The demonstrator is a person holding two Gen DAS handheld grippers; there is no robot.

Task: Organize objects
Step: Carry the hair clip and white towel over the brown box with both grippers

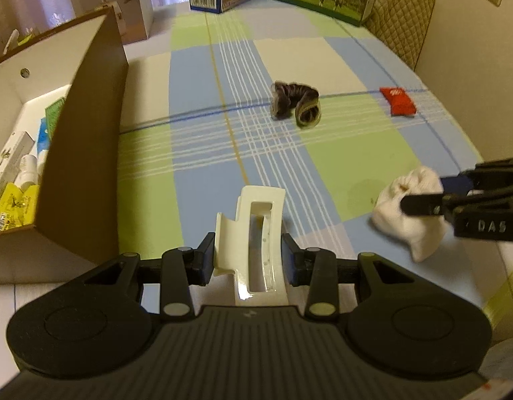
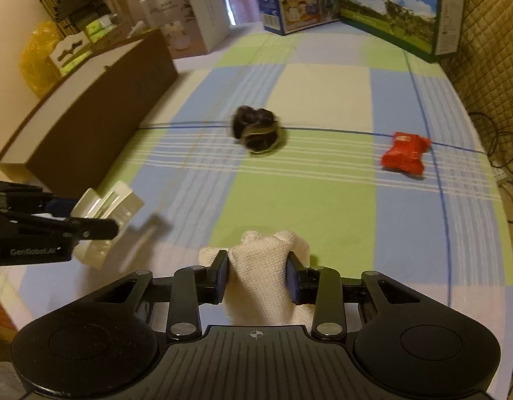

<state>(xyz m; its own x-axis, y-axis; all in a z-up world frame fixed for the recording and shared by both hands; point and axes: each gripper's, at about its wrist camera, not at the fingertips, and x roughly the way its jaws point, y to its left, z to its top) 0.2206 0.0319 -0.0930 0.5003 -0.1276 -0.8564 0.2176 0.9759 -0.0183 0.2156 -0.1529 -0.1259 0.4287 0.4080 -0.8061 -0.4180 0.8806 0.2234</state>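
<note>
One hair clip (image 1: pixel 253 233), two rolled socks (image 2: pixel 260 276), apparently one red packet (image 1: pixel 398 100).

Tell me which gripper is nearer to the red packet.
Right. The right gripper, shut on the white sock, sits on the red packet's side of the cloth. The left gripper, shut on the white hair claw, is farther over, beside the brown box.

Motion-blurred dark scrunchie (image 2: pixel 258 131); box (image 1: pixel 39 153) contents cropped.
</note>
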